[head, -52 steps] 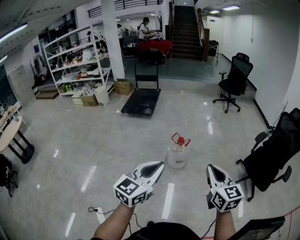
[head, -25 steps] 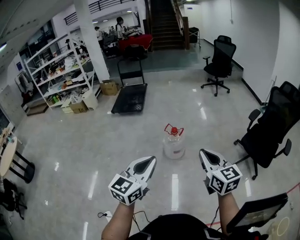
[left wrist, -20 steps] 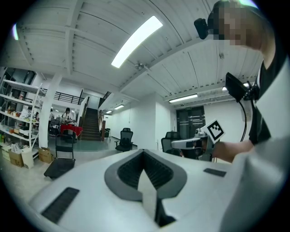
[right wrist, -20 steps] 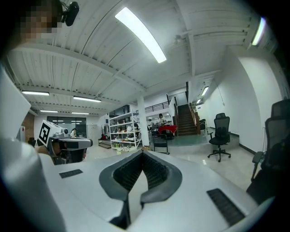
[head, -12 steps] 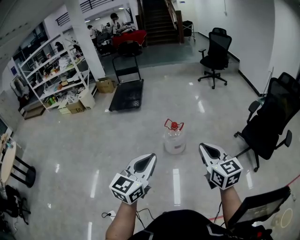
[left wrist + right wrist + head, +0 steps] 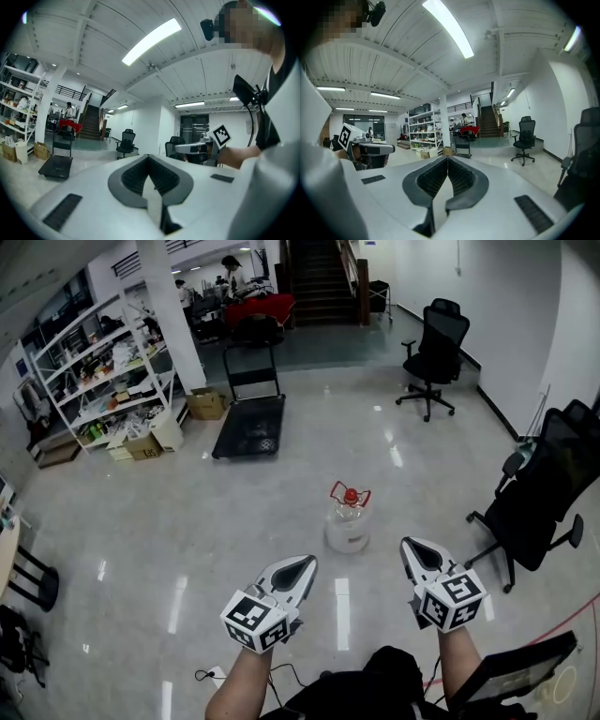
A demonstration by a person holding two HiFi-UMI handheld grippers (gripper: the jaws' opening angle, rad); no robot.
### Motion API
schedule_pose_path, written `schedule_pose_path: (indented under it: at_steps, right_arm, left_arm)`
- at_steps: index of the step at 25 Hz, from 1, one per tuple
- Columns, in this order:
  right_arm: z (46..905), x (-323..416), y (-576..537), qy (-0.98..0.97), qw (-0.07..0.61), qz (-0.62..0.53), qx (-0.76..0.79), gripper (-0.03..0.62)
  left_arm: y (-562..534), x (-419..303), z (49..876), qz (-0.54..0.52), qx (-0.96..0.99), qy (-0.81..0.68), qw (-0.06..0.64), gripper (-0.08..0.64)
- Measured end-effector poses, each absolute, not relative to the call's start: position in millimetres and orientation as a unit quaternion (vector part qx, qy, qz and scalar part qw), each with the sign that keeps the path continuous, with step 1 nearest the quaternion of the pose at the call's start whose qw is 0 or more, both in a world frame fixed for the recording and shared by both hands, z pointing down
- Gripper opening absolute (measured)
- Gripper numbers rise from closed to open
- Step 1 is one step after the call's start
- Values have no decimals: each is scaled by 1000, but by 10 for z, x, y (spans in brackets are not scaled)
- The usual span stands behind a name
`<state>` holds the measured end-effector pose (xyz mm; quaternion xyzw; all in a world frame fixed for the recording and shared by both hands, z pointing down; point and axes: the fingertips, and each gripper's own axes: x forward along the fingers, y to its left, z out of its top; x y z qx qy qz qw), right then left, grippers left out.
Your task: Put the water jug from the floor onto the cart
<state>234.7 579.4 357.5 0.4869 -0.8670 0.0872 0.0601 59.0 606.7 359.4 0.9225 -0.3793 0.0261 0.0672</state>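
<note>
Head view. The water jug [image 6: 348, 523] stands upright on the glossy floor [image 6: 187, 521]: clear body, red cap, red carry handle. The cart [image 6: 249, 426], a flat black deck with an upright push handle, sits well beyond the jug and off to its left. It is well apart from the jug.

I hold the left hand-held gripper [image 6: 307, 562] on the near side of the jug, a little to its left. The right hand-held gripper [image 6: 412, 546] is on the near side too, to the jug's right. Both tips point toward the jug; neither touches it.

A black office chair [image 6: 539, 498] stands to the right of the jug. A second chair [image 6: 433, 343] is far beyond the jug, also to the right. A shelving rack [image 6: 94, 362] stands far beyond it on the left.

Left gripper view. The jaws are pressed fully together, tips meeting, with nothing between them. Over the jaws I see the cart at far left and the right hand-held gripper at right.

Right gripper view. These jaws are also closed tip to tip and hold nothing. The left hand-held gripper shows at left. The shelving rack and a staircase [image 6: 485, 123] lie ahead.
</note>
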Motion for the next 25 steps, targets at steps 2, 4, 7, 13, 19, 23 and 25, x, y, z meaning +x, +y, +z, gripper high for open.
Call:
schedule_pose_path:
  at_steps: [2, 4, 7, 13, 19, 23, 25]
  right_arm:
    - [3598, 2337, 5642, -867, 63, 90, 486, 2]
    - [3588, 2340, 5424, -868, 63, 86, 485, 2]
    - [3572, 2391, 5007, -872, 55, 82, 480, 2]
    - [3533, 2546, 4064, -888, 53, 67, 452, 2]
    - [3577, 2750, 3262, -900, 51, 72, 426, 2]
    - [3619, 2763, 2765, -901, 47, 83, 424, 2]
    - [3638, 2725, 2563, -900, 45, 85, 426, 3]
  left_arm:
    - [5879, 578, 3611, 26, 922, -379, 71, -9]
    - [5642, 570, 3602, 27, 922, -380, 69, -9]
    - [5238, 608, 3599, 30, 919, -387, 64, -9]
    - [4318, 840, 3566, 39, 912, -403, 65, -9]
    - [3560, 1087, 3620, 48, 905, -417, 73, -9]
    - [3106, 1142, 3616, 57, 906, -413, 75, -9]
    - [2897, 1099, 3657, 60, 905, -413, 80, -9]
